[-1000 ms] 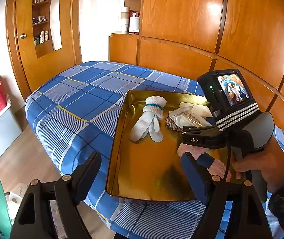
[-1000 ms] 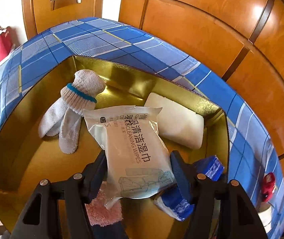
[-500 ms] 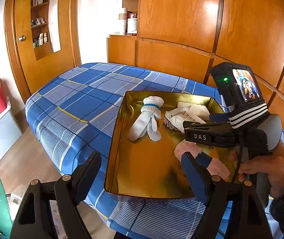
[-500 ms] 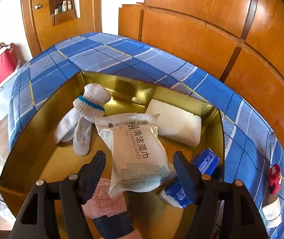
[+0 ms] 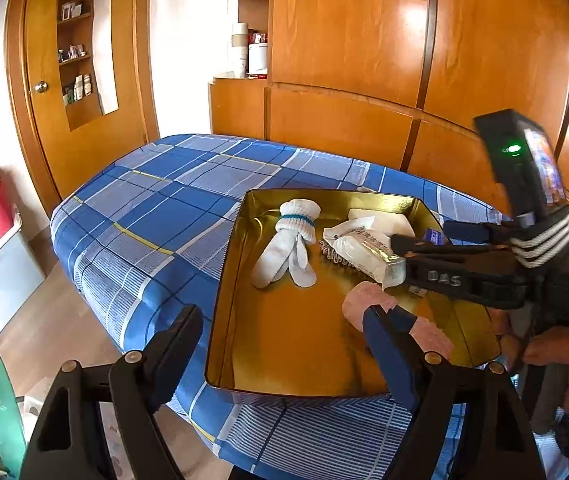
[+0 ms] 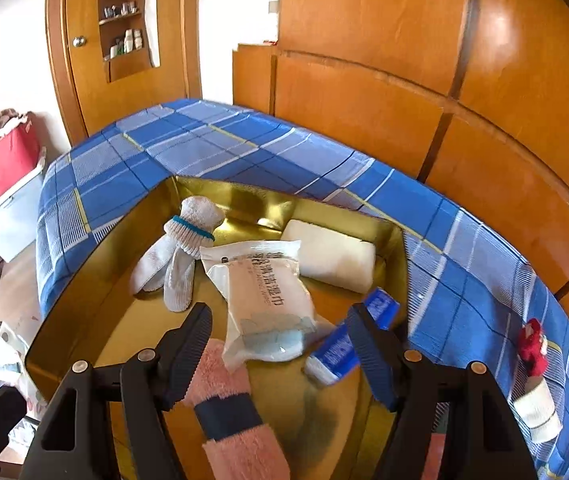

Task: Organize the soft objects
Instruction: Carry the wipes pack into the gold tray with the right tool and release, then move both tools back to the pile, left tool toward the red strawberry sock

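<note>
Wipes pack (image 6: 262, 300) lies in the gold tray (image 6: 84, 280) at mid-frame. Right claw (image 6: 280, 352), jaws just widened, hangs spread and empty above its near end. Left claw (image 5: 284, 344) gapes wide, empty, over the tray's lower-left edge.

Your left gripper (image 5: 282, 342) has a black frame, blue finger pads and brass-coloured screws. Your right gripper (image 6: 280, 344) is built alike, carries white "DAS" lettering, white-striped strapping, a lit green lamp and a small screen.
</note>
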A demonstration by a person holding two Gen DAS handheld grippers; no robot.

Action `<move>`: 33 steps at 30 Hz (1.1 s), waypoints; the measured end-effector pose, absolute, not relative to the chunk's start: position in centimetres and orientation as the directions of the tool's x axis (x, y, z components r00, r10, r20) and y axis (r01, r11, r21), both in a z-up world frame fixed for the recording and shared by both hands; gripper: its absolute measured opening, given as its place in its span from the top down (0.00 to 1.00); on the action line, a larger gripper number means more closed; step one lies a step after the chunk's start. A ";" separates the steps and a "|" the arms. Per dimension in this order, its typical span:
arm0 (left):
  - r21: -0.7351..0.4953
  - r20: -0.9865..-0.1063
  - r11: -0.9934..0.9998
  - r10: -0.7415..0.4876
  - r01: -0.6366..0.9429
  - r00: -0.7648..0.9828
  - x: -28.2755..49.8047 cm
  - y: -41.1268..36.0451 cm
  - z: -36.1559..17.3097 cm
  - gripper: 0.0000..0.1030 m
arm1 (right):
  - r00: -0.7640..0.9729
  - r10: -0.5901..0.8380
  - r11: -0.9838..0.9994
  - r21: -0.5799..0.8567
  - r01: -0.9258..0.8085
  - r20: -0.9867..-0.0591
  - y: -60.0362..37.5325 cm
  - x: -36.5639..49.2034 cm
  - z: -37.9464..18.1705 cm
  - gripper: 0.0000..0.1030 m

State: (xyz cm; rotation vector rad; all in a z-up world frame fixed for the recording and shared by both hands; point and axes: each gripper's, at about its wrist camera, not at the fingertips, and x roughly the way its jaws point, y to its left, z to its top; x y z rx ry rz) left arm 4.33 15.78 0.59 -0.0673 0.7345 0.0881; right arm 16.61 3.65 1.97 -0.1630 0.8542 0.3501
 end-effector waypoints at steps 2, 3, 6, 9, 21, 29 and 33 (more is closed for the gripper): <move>-0.025 -0.672 0.995 0.055 -0.097 0.739 4.3 15.5 0.6 0.20 | 0.618 0.236 0.936 0.005 -0.351 -0.750 2.7 16.1 2.5 0.31; -0.021 -0.672 0.995 0.055 -0.093 0.739 4.3 15.4 0.7 0.20 | 0.625 0.235 0.939 0.009 -0.343 -0.744 2.0 15.8 2.8 0.31; -0.013 -0.671 0.996 0.053 -0.083 0.740 4.3 15.0 0.7 0.20 | 0.642 0.229 0.949 0.020 -0.315 -0.732 0.0 15.4 3.4 0.31; -0.002 -0.670 0.997 0.053 -0.072 0.740 4.4 14.5 0.7 0.20 | 0.657 0.214 0.958 0.026 -0.284 -0.723 -2.1 14.9 4.0 0.31; 0.039 -0.665 0.999 0.030 -0.006 0.746 4.4 11.8 1.1 0.20 | 0.704 0.112 0.992 0.040 -0.118 -0.701 -12.1 13.4 4.9 0.31; 0.069 -0.659 0.996 0.008 0.050 0.752 4.3 9.2 1.4 0.20 | 0.716 0.046 0.999 0.047 -0.018 -0.697 -17.4 12.3 4.7 0.31; 0.085 -0.658 0.994 0.000 0.074 0.753 4.2 8.1 1.5 0.20 | 0.716 0.021 0.998 0.052 0.021 -0.698 -19.4 11.8 4.3 0.31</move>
